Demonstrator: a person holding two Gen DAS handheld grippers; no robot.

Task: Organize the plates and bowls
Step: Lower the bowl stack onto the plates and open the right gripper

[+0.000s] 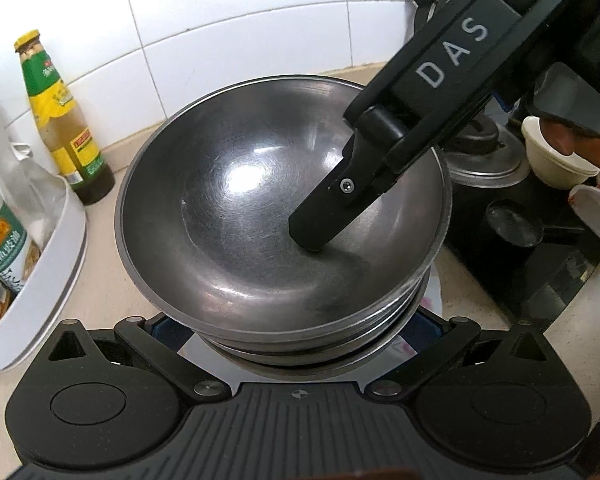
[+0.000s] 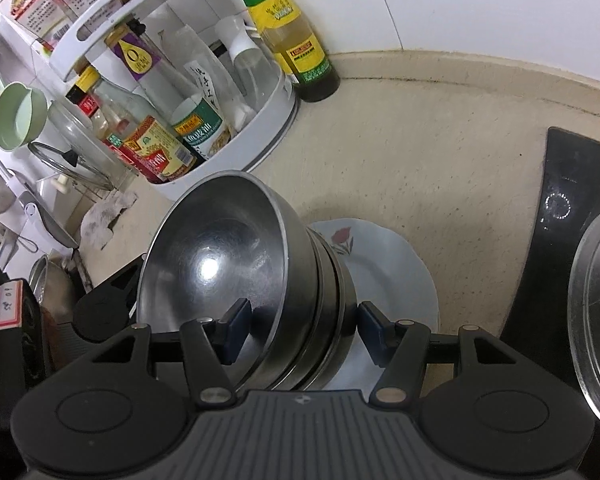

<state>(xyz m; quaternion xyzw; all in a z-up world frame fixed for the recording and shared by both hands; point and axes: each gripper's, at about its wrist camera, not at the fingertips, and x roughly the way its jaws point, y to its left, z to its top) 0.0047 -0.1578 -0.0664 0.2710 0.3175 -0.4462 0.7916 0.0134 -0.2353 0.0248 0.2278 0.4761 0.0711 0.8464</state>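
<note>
A stack of steel bowls (image 2: 260, 292) is seen between the spread fingers of the right gripper (image 2: 300, 332): one blue pad (image 2: 236, 328) lies inside the top bowl (image 1: 268, 200), the other pad (image 2: 374, 334) stands just outside the stack's wall, apart from it, so nothing is clamped. From the left wrist view the same gripper (image 1: 316, 236) is seen reaching down from the upper right, one finger tip low inside the top bowl. The left gripper (image 1: 300, 332) is held wide on either side of the stack's lower part; whether its pads touch the bowls cannot be told. The stack is set on a white plate (image 2: 396, 264) with a red flower, which rests on the beige counter (image 2: 420, 152). Farther back, a white rack (image 2: 268, 120) of bottles is placed by the tiled wall, with a yellow-labelled sauce bottle (image 2: 296, 44) beside it. To the right a black stove (image 2: 568, 184) is seen.
</note>
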